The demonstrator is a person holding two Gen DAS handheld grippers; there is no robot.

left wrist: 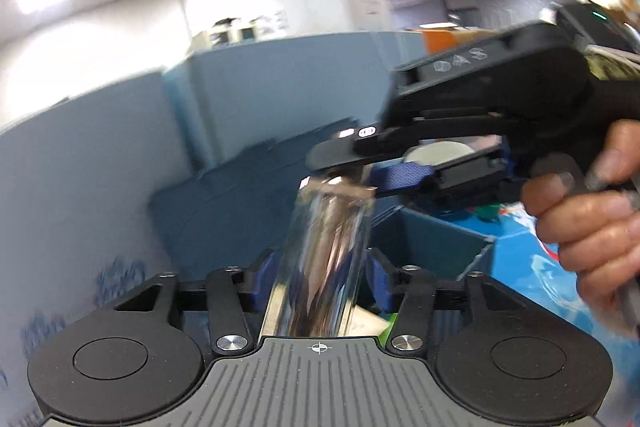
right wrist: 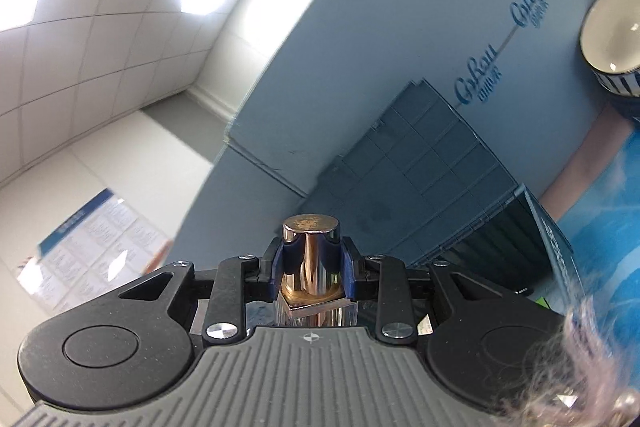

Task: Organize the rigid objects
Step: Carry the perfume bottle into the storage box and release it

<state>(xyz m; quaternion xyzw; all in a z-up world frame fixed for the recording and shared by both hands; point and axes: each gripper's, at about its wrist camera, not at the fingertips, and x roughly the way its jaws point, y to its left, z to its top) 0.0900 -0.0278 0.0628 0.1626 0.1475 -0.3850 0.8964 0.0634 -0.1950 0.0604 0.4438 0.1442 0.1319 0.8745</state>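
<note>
A clear square bottle (left wrist: pixel 324 259) with a shiny metallic core stands between my left gripper's (left wrist: pixel 320 281) blue pads, which are shut on its body. My right gripper (right wrist: pixel 311 261) is shut on the bottle's shiny gold cap (right wrist: pixel 311 251); the clear bottle shoulder (right wrist: pixel 320 315) shows just below it. In the left wrist view the right gripper (left wrist: pixel 352 167) reaches in from the right over the bottle's top, held by a hand (left wrist: pixel 592 219). The bottle is lifted in the air.
A dark blue-grey open bin (left wrist: pixel 432 243) sits below the bottle, also in the right wrist view (right wrist: pixel 440 179). A white bowl with a striped side (right wrist: pixel 612 39) stands on the blue patterned tablecloth (right wrist: pixel 600 211). A light blue partition (left wrist: pixel 120 155) stands behind.
</note>
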